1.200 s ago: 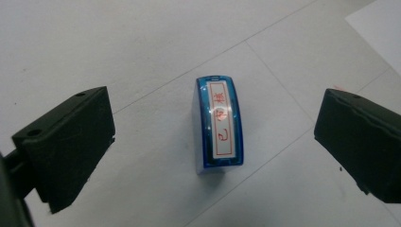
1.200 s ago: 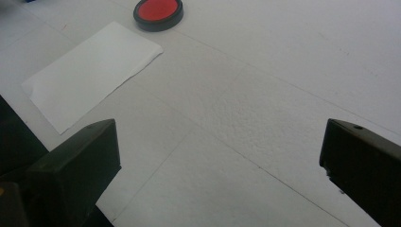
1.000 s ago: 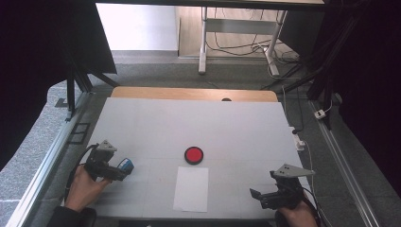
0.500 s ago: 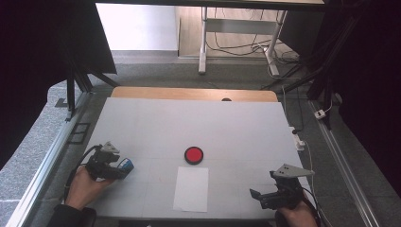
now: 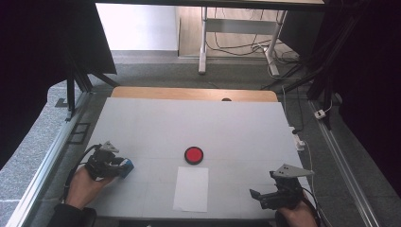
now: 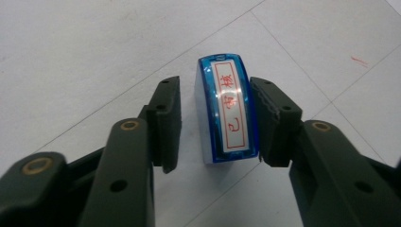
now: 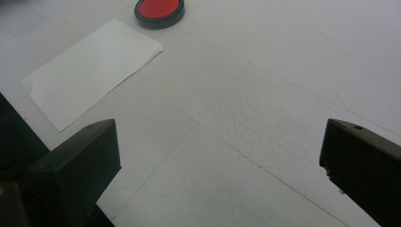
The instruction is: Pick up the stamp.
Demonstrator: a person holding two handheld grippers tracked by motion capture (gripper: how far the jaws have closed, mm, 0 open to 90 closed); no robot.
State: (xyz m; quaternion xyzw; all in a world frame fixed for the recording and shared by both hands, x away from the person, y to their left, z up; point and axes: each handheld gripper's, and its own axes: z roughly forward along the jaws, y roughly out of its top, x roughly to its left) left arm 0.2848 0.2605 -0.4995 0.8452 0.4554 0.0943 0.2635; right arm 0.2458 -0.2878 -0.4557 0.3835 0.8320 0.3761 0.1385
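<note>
Little has shifted across the surface (image 5: 198, 123) since the earlier frames: both hands are seen in the same places, while the jaws of the left tool (image 6: 215, 125) have just been closing around a blue stamp (image 6: 228, 109). In the left gripper view, the stamp is seen lying on the surface between the two black jaws; the right-hand pad appears to be touching its blue side, while a narrow gap is left at the left-hand pad — a firm grip cannot be confirmed. Red characters inside a red frame are printed on its top label, too blurred by glare to be read. In the high view, the left tool (image 5: 109, 161) is found near the left edge at the near side, with the stamp (image 5: 126, 167) at its tip, mostly covered by the tool body.

The right tool (image 7: 222, 156) is held with its jaws spread wide and nothing between them — bare surface is seen there. It rests at the near right corner (image 5: 279, 194). Between the two tools, a white paper sheet (image 5: 191, 188) lies flat, and a round red ink pad (image 5: 194, 154) sits just beyond its far edge, cut off at the top in the right gripper view.
</note>
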